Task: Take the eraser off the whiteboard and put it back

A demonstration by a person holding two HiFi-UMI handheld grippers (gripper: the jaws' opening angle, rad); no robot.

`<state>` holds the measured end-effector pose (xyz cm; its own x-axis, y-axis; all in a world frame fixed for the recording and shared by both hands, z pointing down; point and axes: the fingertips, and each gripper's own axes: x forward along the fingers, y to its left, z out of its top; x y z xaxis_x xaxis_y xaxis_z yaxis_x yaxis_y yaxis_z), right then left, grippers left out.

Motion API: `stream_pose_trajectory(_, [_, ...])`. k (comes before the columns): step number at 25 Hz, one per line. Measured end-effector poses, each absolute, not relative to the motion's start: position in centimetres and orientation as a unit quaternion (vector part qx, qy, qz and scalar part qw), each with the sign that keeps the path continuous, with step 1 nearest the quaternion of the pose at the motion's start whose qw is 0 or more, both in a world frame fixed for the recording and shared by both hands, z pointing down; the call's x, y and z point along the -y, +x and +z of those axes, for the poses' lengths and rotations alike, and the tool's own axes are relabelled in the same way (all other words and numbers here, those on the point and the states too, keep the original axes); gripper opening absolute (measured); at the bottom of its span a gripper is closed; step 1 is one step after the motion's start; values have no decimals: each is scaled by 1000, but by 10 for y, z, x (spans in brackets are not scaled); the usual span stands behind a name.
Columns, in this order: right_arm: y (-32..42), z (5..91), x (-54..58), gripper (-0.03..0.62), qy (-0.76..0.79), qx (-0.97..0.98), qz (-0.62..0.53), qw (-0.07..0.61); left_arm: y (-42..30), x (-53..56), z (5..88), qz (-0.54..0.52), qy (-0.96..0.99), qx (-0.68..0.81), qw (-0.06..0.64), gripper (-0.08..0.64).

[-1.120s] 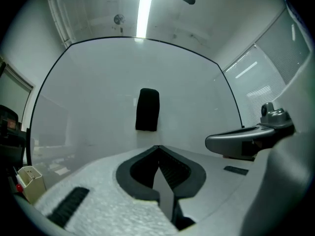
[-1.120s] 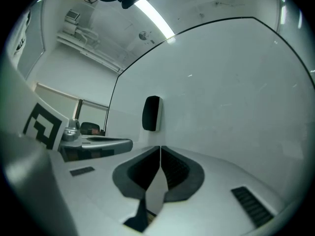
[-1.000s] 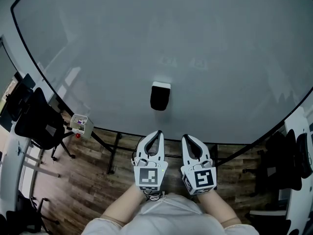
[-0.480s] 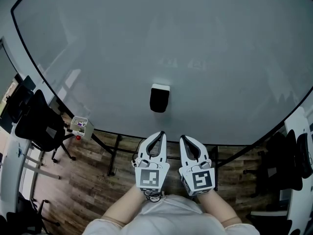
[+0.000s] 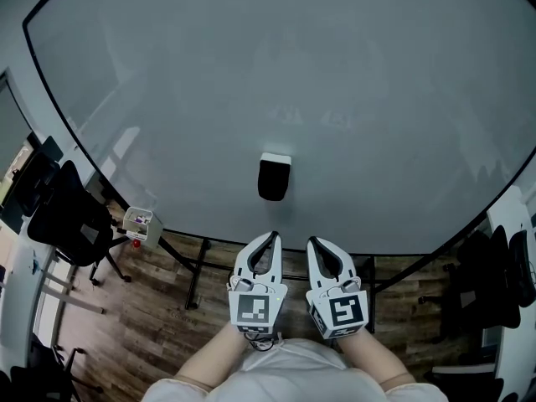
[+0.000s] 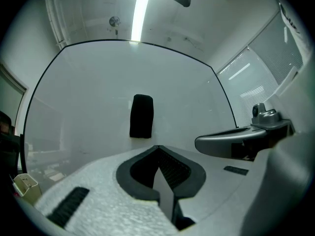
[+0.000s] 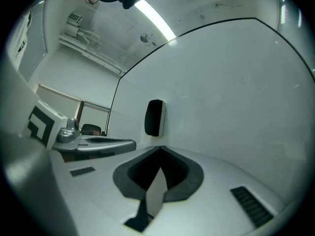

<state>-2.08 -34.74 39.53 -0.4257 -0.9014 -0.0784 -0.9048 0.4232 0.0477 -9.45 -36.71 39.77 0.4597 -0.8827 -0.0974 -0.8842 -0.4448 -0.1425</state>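
Whiteboard (image 5: 377, 99) ahead: eraser (image 5: 275, 177) clings beyond left gripper (image 5: 270, 237) and right gripper (image 5: 314, 243), both clenched empty. Nothing shifted; fits pre-removal or returned.

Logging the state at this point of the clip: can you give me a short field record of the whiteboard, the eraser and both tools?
surface: large black-edged white whiteboard, no writing visible
object: black rectangular eraser with a white edge, stuck on the board, lower middle
left tool: jaws together, nothing between them, short of the eraser
right tool: jaws together, nothing between them, beside the left tool
contact: neither tool touches the eraser
task stage: eraser not yet taken off
surroundings: black office chair at left; wood-plank floor
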Motion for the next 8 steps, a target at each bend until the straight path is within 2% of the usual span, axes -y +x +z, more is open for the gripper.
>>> stream_pose_trajectory(8, [-23,399,348,26,-537,-843,39,3,-95,363,396,-6,-852,-516,88,15])
